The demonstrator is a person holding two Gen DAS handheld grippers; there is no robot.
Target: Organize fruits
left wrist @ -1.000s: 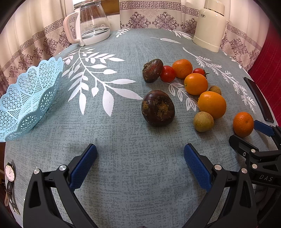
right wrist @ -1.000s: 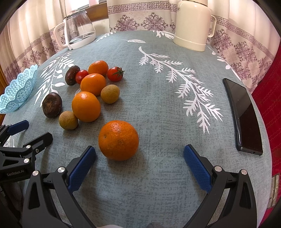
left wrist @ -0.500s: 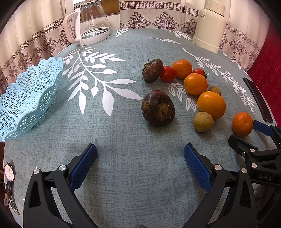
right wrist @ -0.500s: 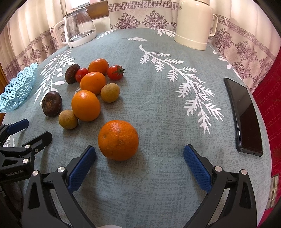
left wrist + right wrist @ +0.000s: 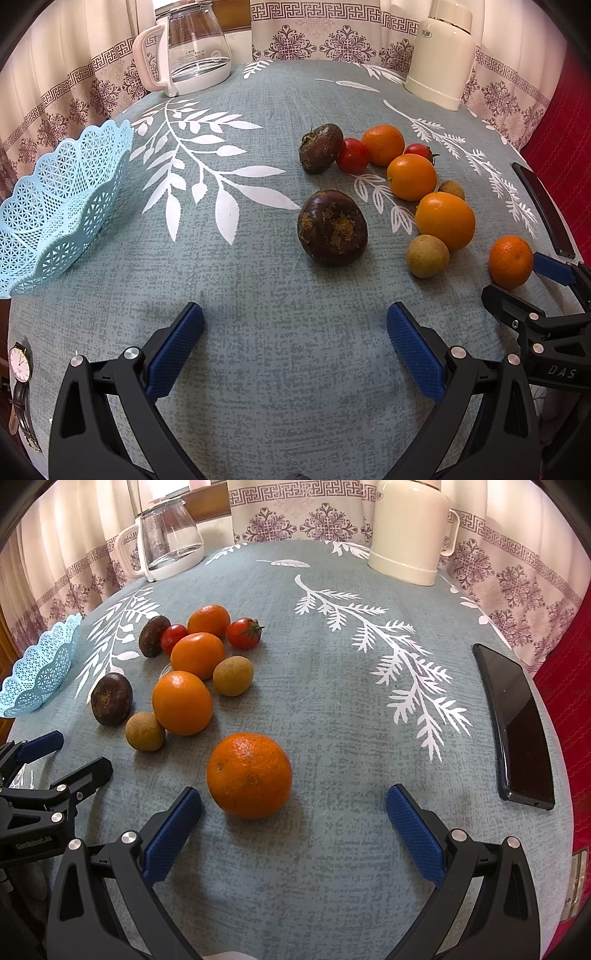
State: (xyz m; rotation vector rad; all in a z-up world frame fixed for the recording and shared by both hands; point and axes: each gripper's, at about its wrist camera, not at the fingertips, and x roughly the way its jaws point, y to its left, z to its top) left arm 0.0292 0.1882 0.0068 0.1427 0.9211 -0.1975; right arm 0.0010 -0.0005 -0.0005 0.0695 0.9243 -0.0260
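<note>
Far left of the left gripper [image 5: 294, 341], a pale blue lattice basket [image 5: 55, 206] sat with nothing visible inside. That gripper's jaws stood wide apart, holding nothing. Dead ahead of them, a bit beyond the tips: the near dark brown fruit [image 5: 332, 227], rough-skinned, prob firm, looked light enough; best pinched across its widest part. A 2nd dark fruit [image 5: 320, 153] lay farther out, touching a cherry tomato [image 5: 352, 155].

Right gripper [image 5: 293, 825] also gaped wide, empty. Nearest orange [image 5: 249, 775] sat just ahead of its left pad, off-centre between the jaws. Judged solid, round, apt to roll; squeeze at the equator, not hard. Tomatoes thin-skinned & soft, so light touch there.

Count on the cloth: 4 oranges, 2 dark fruits, 2 cherry tomatoes, 2 tan longan-like fruits [image 5: 144, 731], 10 pcs, all clustered left of the right jaws. Right of them lay a black phone [image 5: 517, 723], well apart from the fruit.
</note>
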